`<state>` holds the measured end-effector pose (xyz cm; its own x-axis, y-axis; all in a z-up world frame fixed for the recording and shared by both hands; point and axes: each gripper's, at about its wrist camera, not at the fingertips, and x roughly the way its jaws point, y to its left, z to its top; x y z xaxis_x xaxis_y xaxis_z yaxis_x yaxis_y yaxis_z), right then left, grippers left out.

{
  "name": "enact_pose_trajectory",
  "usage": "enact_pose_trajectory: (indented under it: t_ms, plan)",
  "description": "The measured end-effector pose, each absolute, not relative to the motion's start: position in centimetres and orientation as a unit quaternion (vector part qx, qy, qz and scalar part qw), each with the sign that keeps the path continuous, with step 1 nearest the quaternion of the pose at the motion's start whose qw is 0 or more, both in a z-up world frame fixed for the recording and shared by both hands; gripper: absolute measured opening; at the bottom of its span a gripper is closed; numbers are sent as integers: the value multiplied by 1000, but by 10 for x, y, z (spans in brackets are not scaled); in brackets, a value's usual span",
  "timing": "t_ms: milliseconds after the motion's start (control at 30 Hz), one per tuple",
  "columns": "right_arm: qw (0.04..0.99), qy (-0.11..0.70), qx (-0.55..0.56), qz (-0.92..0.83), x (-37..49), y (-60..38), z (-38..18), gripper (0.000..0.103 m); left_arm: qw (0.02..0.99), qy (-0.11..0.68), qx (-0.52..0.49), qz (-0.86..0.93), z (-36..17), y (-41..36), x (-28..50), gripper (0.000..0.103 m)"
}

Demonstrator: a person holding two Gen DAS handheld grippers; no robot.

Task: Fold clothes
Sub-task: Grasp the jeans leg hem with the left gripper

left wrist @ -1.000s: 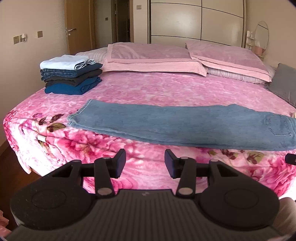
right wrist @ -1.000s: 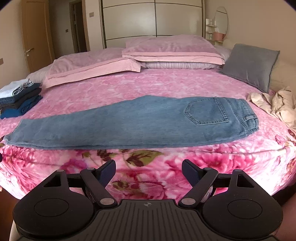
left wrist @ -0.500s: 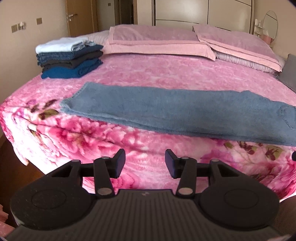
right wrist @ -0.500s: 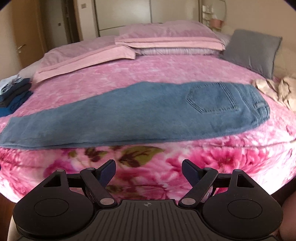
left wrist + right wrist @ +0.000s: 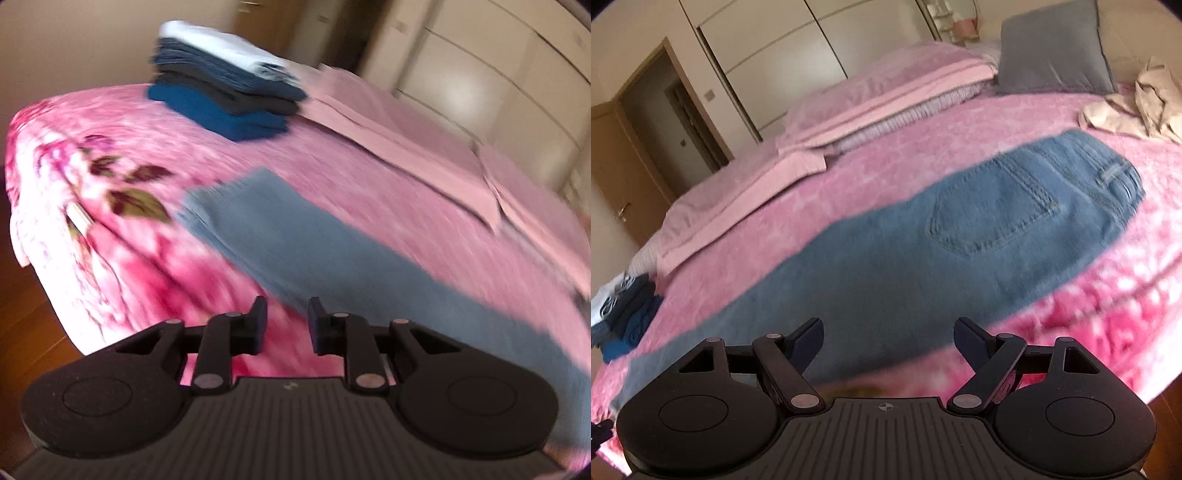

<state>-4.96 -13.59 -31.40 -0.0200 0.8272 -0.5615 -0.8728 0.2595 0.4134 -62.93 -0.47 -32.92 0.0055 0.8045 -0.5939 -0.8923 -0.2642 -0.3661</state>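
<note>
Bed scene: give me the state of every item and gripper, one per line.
jeans: laid flat along the bed's near edge, folded lengthwise, back pocket up.
stack of clothes: folded, piled on the bedspread.
beige garment: crumpled, unfolded.
pillows: overlapping at the head of the bed.
left gripper: jaws closing, nothing between them.
right gripper: open, empty.

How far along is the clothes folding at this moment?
Done: a stack of folded dark and white clothes. In hand: nothing; the light blue jeans lie flat, both legs together, the left gripper closing on air, the right gripper open. Left: folding the jeans, then the crumpled beige garment.
</note>
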Motion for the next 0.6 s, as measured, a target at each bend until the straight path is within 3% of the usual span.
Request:
enact_pose_trajectory:
  t_ms: [333,367,400,600]
  plan:
    - [683,356,-62,635,-76,-84,-330,81,544,-17,-436,716,-358,60,-701,18]
    - [682,356,-67,635,-80,-80,-333,81,539,-13,-445,715,-364,65,-704,17]
    - [682,355,-72,635,-83,-77,-336,81,536,-11,-450,714,-368,69,-705,1]
    - [686,350,-95,631,-90,-68,-347,81,561,-26,-437,702,-366,51,-714,2]
